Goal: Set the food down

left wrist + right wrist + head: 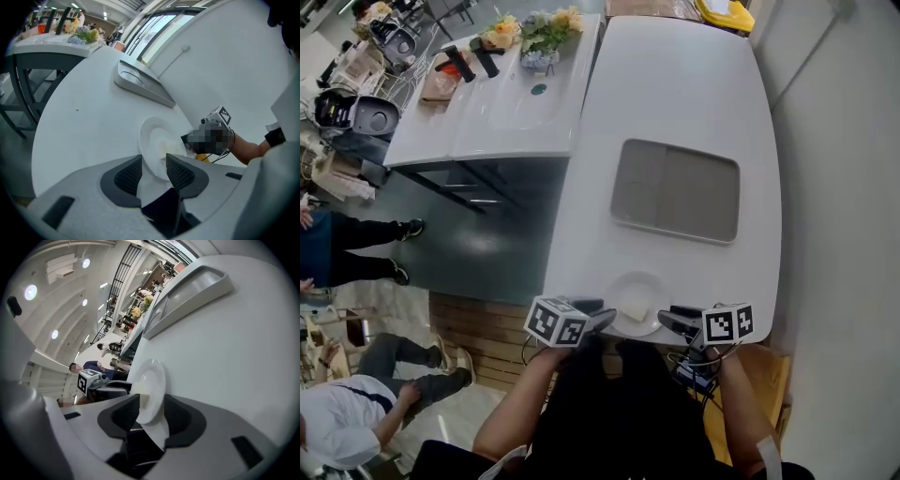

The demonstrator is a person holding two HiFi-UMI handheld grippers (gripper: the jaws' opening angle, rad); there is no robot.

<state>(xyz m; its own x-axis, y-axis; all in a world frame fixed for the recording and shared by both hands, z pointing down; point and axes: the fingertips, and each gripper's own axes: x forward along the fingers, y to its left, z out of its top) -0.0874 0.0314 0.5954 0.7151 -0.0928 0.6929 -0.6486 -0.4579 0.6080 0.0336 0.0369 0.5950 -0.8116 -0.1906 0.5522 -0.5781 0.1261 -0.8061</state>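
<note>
A white plate (639, 292) lies at the near edge of the white table (675, 94), with a pale piece of food (634, 309) on it. My left gripper (605, 319) stands at the plate's left rim and my right gripper (670, 321) at its right rim. In the left gripper view the plate (152, 140) has its rim between the open jaws of the left gripper (154, 174), and the food (168, 149) shows just beyond. In the right gripper view the plate (152, 378) reaches between the right gripper (151, 412), with gaps at the pads.
A grey tray (675, 190) lies in the middle of the table. A second table at the left carries flowers (546, 28) and dark items. People stand and sit on the floor at the left (356, 244). A wall runs along the right.
</note>
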